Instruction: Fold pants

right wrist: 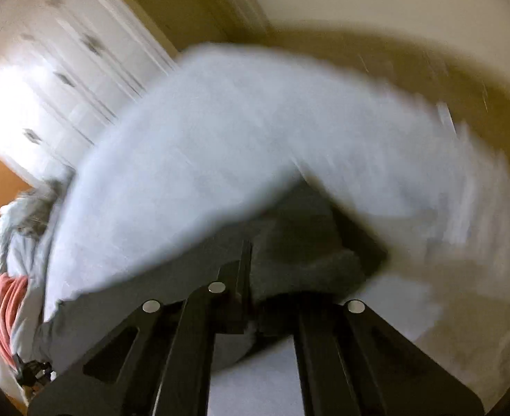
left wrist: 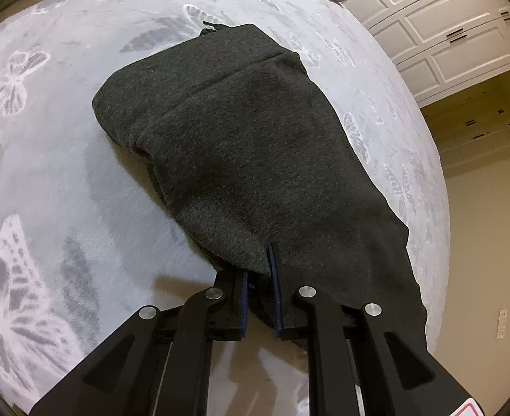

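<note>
Lying across a pale grey bedspread (left wrist: 64, 180) printed with white butterflies, the dark charcoal pants (left wrist: 241, 145) are showing a heathered knit surface, thick and soft, with a faint seam line running across near the far end. They are sitting in a doubled-over bundle, the upper layer draping over a lower one whose rounded fold is bulging out on the left side. A short dark drawstring tip (left wrist: 210, 25) is poking out at the farthest corner.

The left gripper (left wrist: 259, 277) is reaching in from below at the near edge of the fabric, and its jaws are easing apart; a pinch of cloth is still sitting between the blue-lined pads, which are standing slightly separated rather than pressing it.

The right wrist view is smearing heavily with motion. There the right gripper (right wrist: 255, 277) is showing its jaws clenched together, and dark grey cloth (right wrist: 310, 242) is bunching right at the fingers, probably caught between them, though the blur is making that hard to confirm. White panelled cabinets (left wrist: 445, 31) are standing beyond the bed.
</note>
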The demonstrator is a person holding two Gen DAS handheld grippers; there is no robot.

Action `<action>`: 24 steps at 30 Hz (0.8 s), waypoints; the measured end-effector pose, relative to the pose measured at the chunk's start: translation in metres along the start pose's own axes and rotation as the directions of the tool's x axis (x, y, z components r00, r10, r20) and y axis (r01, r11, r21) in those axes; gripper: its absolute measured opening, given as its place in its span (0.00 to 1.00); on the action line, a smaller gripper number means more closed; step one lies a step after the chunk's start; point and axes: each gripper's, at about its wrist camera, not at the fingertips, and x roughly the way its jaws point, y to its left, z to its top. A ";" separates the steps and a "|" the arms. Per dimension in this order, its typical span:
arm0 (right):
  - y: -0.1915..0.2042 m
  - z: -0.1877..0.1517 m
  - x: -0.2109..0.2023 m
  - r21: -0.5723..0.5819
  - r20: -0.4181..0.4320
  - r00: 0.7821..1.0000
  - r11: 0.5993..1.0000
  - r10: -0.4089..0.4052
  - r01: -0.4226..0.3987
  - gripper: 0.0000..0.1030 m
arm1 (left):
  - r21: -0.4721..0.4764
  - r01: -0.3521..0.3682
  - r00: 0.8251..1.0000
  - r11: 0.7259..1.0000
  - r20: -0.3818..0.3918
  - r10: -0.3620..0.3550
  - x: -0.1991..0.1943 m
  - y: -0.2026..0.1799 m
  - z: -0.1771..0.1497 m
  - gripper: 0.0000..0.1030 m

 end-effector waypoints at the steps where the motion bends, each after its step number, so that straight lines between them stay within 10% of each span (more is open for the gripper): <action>1: 0.016 0.007 -0.030 -0.061 0.118 0.989 0.995 0.092 -0.085 0.01 | -0.003 0.002 1.000 1.000 0.000 -0.002 0.000 0.001 0.000 0.13; 4: 0.021 0.006 -0.036 -0.173 0.187 0.982 0.983 -0.035 0.068 0.02 | 0.000 0.002 1.000 1.000 0.000 -0.002 0.001 0.000 -0.001 0.13; 7: -0.040 -0.015 0.036 -0.035 -0.146 0.963 0.974 -0.226 0.223 0.02 | 0.006 -0.007 1.000 1.000 0.002 0.007 0.002 -0.002 -0.002 0.14; 11: -0.036 -0.008 0.017 -0.054 -0.043 0.962 0.962 -0.269 0.266 0.25 | 0.013 -0.016 1.000 1.000 0.001 0.016 0.003 -0.004 -0.003 0.14; 19: -0.045 -0.005 0.036 -0.020 -0.097 0.972 0.977 -0.215 0.214 0.34 | -0.008 -0.002 1.000 1.000 0.006 0.002 0.004 -0.001 -0.005 0.14; 21: -0.035 -0.002 0.021 -0.041 -0.042 0.979 0.979 -0.200 0.198 0.08 | -0.007 0.002 1.000 1.000 0.007 -0.002 0.003 -0.001 -0.006 0.14; 24: 0.000 0.013 -0.036 -0.116 0.210 0.975 0.989 -0.068 0.094 0.03 | 0.007 0.001 1.000 1.000 0.008 -0.002 0.004 0.000 -0.006 0.14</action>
